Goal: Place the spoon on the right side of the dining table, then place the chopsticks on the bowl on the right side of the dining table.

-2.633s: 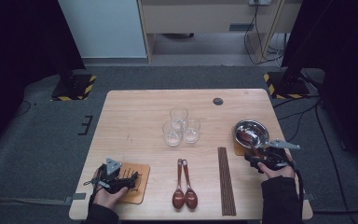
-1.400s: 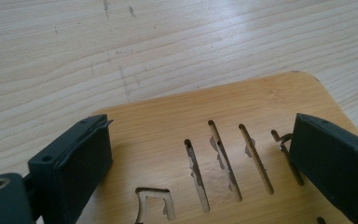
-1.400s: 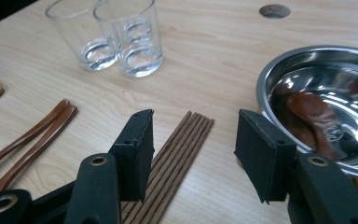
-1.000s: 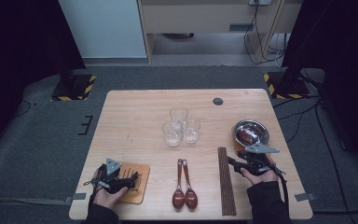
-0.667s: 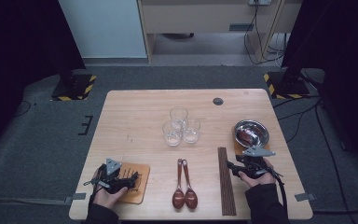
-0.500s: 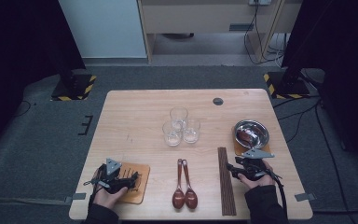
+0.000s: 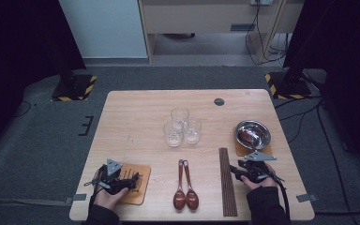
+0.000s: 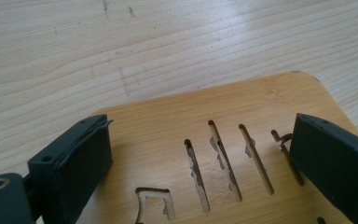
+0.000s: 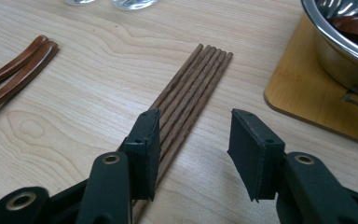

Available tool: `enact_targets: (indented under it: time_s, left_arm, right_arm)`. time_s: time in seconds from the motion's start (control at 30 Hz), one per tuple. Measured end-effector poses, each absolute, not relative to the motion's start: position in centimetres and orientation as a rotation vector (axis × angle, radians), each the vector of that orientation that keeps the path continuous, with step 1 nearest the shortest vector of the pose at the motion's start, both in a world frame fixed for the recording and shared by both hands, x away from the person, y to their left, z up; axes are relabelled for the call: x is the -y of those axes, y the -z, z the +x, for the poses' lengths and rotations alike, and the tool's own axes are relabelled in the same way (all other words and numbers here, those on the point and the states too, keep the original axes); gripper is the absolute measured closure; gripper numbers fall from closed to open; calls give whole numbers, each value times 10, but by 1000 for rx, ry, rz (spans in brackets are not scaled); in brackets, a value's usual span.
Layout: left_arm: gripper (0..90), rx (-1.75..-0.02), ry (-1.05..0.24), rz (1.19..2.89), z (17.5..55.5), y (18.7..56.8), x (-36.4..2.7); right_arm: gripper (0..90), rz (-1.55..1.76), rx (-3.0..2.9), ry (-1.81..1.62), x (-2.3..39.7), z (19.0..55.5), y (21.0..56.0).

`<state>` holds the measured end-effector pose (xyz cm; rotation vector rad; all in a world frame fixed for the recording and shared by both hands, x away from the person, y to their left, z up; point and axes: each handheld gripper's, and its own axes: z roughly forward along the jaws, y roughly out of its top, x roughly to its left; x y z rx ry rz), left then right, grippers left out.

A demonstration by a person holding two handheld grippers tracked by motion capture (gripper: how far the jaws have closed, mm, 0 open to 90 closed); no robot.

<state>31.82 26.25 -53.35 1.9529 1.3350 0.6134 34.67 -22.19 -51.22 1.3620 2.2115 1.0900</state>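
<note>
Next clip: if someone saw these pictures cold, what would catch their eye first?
Probably the shiny metal bowl on its wooden coaster at the table's right side, and the cluster of three clear glasses in the middle. Then the right gripper near the front edge, its jaws apart and just closing in, beside the row of dark chopsticks, with nothing between them yet. The left gripper rests open over a slotted wooden coaster at front left.

Matt wood chopsticks (image 9: 191,88); shiny metal bowl (image 9: 345,42).

A lab: hazard-striped stand bases (image 7: 72,87), trailing cables (image 7: 262,28), and a lone wooden table (image 7: 140,112).
</note>
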Motion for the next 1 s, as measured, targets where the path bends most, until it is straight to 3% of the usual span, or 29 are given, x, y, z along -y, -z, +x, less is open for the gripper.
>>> enact_targets:
  time_s: [1.0]
  left_arm:
    - [45, -1335, -614, 1953, 318, 533, -262]
  right_arm:
    - [620, 1343, -2290, -1028, 218, 347, 521]
